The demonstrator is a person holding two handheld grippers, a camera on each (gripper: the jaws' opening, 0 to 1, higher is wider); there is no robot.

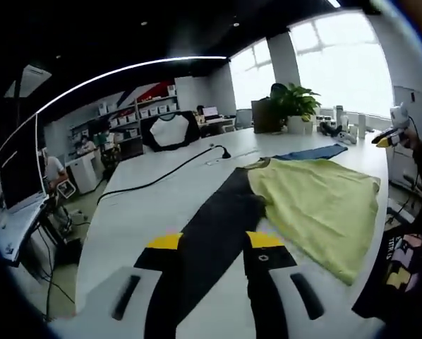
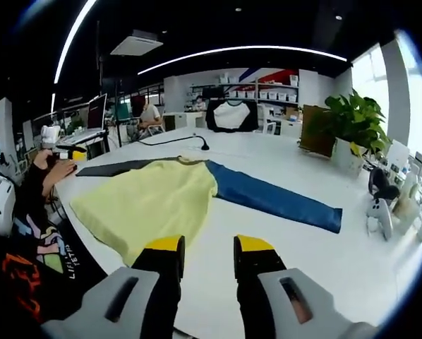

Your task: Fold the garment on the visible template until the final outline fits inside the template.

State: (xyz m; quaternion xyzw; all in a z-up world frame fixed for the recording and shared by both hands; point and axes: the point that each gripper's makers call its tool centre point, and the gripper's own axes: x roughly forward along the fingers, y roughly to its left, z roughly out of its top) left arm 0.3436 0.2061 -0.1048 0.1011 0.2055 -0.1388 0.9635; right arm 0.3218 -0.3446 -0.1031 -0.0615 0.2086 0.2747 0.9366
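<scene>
- Daylight blew out the windows (image 1: 345, 63) at upper right in the left gripper view.
- A ceiling light strip (image 2: 239, 51) bowed with fisheye distortion.

We're seeing a white desk (image 2: 281, 233) carrying a yellow garment (image 2: 144, 201) lying flat, blue sleeve (image 2: 271, 198) spreading one way, black sleeve (image 1: 211, 240) the other. Black cable (image 1: 154, 176) is running across the desk; potted plant (image 2: 352, 131) is sitting near the edge.

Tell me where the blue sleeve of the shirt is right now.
In the right gripper view the blue sleeve lies flat on the white table, stretching right from the yellow shirt body toward the potted plant.
</scene>
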